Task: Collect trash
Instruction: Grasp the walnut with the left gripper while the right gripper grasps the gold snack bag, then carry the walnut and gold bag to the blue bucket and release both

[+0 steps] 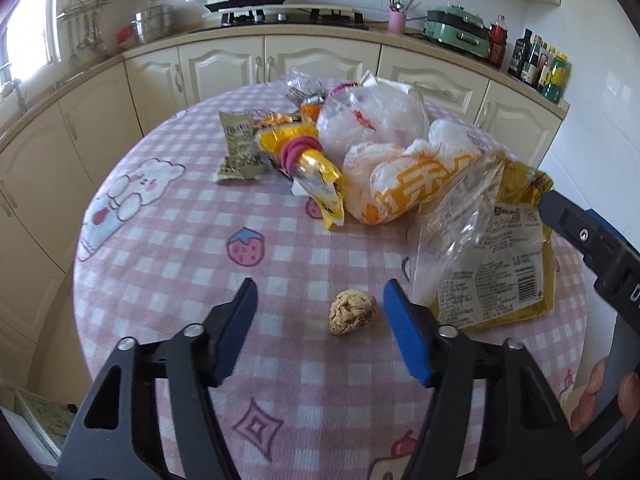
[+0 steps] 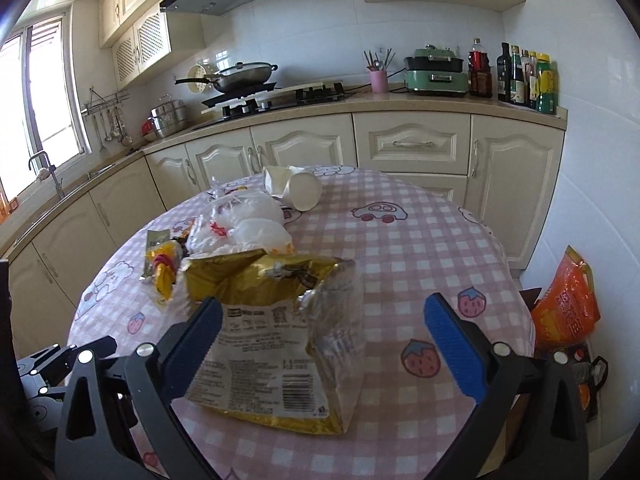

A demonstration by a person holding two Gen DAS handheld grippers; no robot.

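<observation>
A small crumpled brown lump (image 1: 353, 312) lies on the pink checked tablecloth (image 1: 180, 280). It sits between the fingers of my left gripper (image 1: 320, 284), nearer the right-hand pad, and neither pad touches it; the jaws stand open. A torn gold and clear snack bag (image 2: 280, 360) (image 1: 492, 256) lies on the near side of the table. My right gripper (image 2: 323, 302) is open wide around it. The left finger overlaps the bag's edge and the right finger is well clear of it.
Further back lie white plastic bags (image 1: 372, 120), a yellow wrapper with a pink ring (image 1: 308, 160), an olive packet (image 1: 240, 144) and tipped paper cups (image 2: 300, 190). An orange bag (image 2: 568, 308) stands on the floor at the right. Cabinets and a stove counter lie beyond.
</observation>
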